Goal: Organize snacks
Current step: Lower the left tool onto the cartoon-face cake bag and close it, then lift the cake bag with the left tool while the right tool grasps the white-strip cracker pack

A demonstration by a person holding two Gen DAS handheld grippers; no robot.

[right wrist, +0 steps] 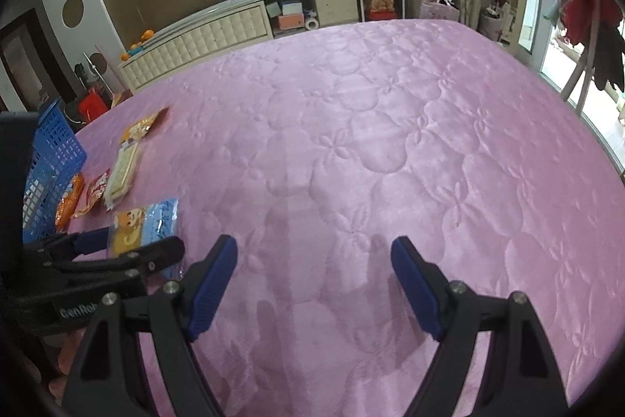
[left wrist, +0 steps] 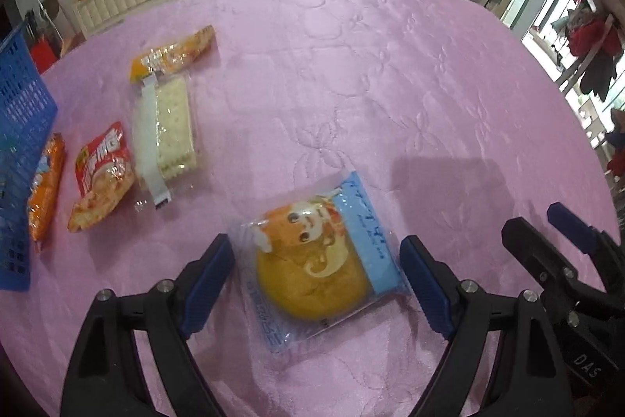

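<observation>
Your left gripper (left wrist: 316,272) points steeply downward, its blue-padded jaws spread wide and pressing on nothing. Your right gripper (right wrist: 314,270) sits just to its right, angled less steeply, jaws likewise parted and empty; its blue fingertips (left wrist: 572,227) show at the left view's edge.

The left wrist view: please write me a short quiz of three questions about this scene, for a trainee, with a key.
1. True or false: the left gripper already presses its pads on the cake packet.
2. Which lies nearest the blue basket? A) the cracker packet B) the orange packet C) the cake packet
3. Fill in: between the fingers of the right gripper there is only the pink ____.

Key
1. False: the packet lies between the open jaws, with a gap on each side.
2. B: it lies right beside the basket wall.
3. Cloth.
</observation>
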